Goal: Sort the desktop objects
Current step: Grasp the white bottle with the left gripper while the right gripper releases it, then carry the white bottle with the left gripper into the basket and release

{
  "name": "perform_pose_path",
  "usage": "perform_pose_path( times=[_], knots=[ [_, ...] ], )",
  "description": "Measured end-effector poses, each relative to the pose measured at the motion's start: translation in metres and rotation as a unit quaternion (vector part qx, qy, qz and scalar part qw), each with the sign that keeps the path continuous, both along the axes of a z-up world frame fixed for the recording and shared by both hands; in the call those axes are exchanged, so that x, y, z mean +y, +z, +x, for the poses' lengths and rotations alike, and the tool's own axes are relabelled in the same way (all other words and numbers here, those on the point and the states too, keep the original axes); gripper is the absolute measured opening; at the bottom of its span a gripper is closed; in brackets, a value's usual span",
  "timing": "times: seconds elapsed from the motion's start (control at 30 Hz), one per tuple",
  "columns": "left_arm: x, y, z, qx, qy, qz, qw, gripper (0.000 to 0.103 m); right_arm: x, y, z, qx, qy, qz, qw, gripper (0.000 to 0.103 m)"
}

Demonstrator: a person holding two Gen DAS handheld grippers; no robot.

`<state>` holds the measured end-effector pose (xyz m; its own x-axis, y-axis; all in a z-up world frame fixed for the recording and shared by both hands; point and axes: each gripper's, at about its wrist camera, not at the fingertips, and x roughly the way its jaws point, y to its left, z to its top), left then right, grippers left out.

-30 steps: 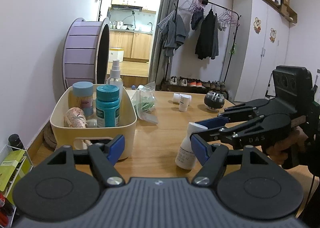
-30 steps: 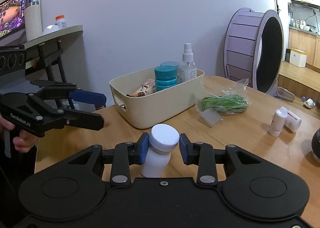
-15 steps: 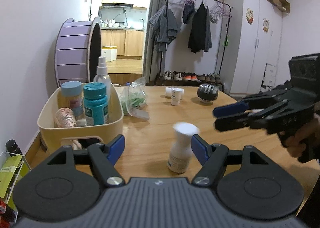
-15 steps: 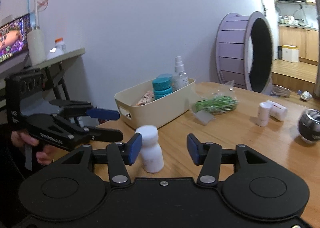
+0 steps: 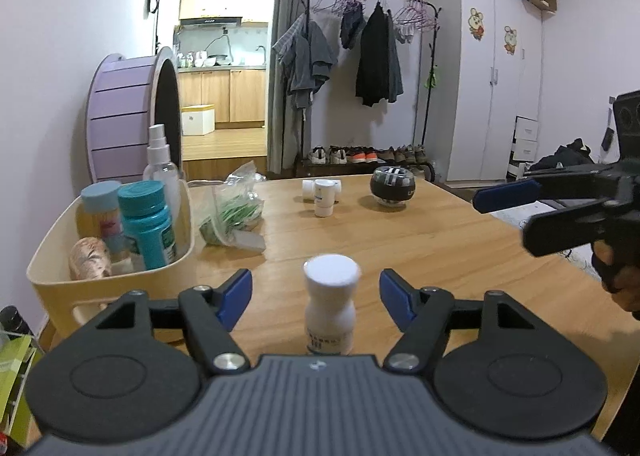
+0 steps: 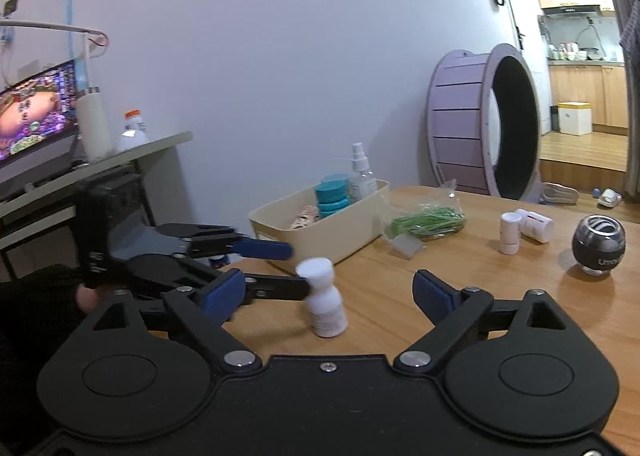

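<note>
A white bottle (image 5: pixel 328 308) with a round white cap stands on the wooden table (image 5: pixel 440 240). It sits between the wide-apart fingers of my left gripper (image 5: pixel 316 294), which is open and not touching it. My right gripper (image 5: pixel 502 219) hangs open at the right, clear of the bottle. In the right wrist view the bottle (image 6: pixel 324 304) is ahead of the open right gripper (image 6: pixel 328 292), and the tips of the left gripper (image 6: pixel 298 270) reach it from the left. The cream bin (image 5: pixel 112 284) at the left holds a teal bottle (image 5: pixel 148 223), a spray bottle (image 5: pixel 160 159) and other items.
A clear bag of green strips (image 5: pixel 228 211) lies beside the bin. Two small white bottles (image 5: pixel 324 195) and a black ball (image 5: pixel 392 187) sit at the far side of the table. The table's right edge runs under the right gripper. A hand (image 5: pixel 620 280) holds that gripper.
My right gripper opened, let go of the white bottle and drew back to the right. My left gripper moved in until the bottle stood between its open fingers.
</note>
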<state>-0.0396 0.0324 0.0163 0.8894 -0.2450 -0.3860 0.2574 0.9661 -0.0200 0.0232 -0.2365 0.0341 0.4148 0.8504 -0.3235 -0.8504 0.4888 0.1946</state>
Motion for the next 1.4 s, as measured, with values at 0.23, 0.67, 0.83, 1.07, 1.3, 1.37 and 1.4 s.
perform_pose_path(
  times=[0.23,0.67,0.83,1.07,1.3,1.37,1.4],
  knots=[
    [-0.009,-0.004,0.01,0.007,-0.004,0.009,0.9999,0.039,-0.003,0.001,-0.008,0.001,0.017,0.004,1.0,0.098],
    [0.023,0.023,-0.006,-0.061,0.056,-0.018,0.9964,0.03,-0.003,0.006,-0.004,-0.027,-0.057,0.048,0.997,0.099],
    [0.047,0.043,-0.011,-0.094,0.099,-0.023,0.9904,0.03,0.009,0.006,-0.003,-0.043,-0.072,0.053,0.995,0.099],
    [0.093,0.061,-0.005,-0.113,0.178,-0.021,0.9772,0.03,0.019,0.002,-0.002,-0.05,-0.071,0.051,0.995,0.099],
    [0.109,0.052,0.01,-0.075,0.183,-0.009,0.9802,0.03,0.021,0.001,0.0,-0.044,-0.07,0.048,0.995,0.099],
    [0.107,0.048,0.013,-0.062,0.183,0.002,0.9811,0.03,0.021,0.0,0.0,-0.043,-0.07,0.045,0.996,0.099],
    [0.107,0.046,0.014,-0.057,0.185,0.006,0.9811,0.03,0.022,0.0,0.0,-0.043,-0.07,0.042,0.996,0.1]
  ],
)
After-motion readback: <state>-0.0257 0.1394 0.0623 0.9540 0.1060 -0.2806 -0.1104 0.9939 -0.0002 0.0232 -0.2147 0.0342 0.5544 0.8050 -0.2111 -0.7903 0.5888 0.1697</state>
